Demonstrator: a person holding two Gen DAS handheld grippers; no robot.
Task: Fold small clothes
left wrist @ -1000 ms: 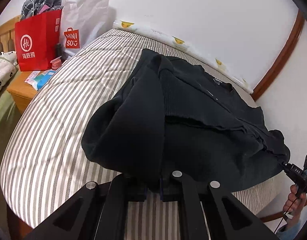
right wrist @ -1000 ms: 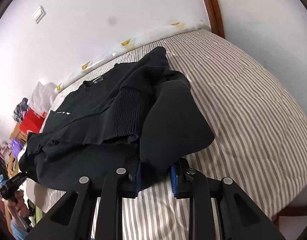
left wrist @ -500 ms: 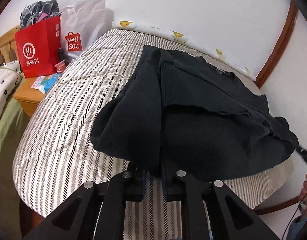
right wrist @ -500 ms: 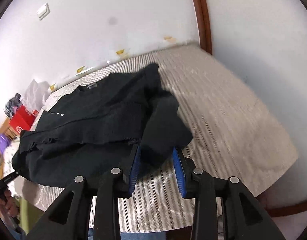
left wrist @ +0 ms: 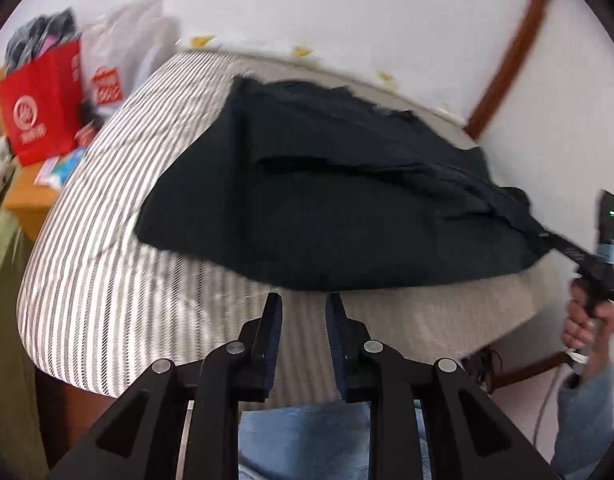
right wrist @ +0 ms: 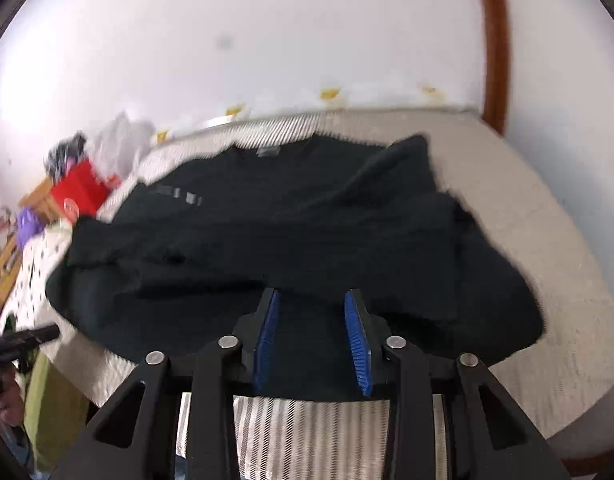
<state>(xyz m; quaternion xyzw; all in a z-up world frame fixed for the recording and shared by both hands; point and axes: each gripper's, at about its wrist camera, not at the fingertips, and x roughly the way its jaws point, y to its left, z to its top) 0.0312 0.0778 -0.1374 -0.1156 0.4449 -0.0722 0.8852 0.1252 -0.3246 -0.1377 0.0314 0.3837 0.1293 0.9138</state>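
A black sweater (left wrist: 327, 200) lies spread on the striped mattress (left wrist: 119, 208), sleeves folded in over its body; it also shows in the right wrist view (right wrist: 291, 232). My left gripper (left wrist: 303, 306) is open and empty, just short of the sweater's near hem. My right gripper (right wrist: 312, 300) is open, its blue pads (right wrist: 357, 332) standing over the near edge of the sweater without pinching it. In the left wrist view the other gripper (left wrist: 579, 256) shows at the right, touching the sweater's corner.
A red paper bag (left wrist: 39, 108) and a white bag (left wrist: 123, 68) stand on a wooden nightstand (left wrist: 31, 196) at the left. A white wall and brown door frame (left wrist: 511, 52) lie beyond the bed. The mattress edge (left wrist: 387, 320) is close in front.
Both grippers have opened and let go of the sweater's hem, then pulled back toward the bed's near edge. The sweater has dropped flat onto the mattress.
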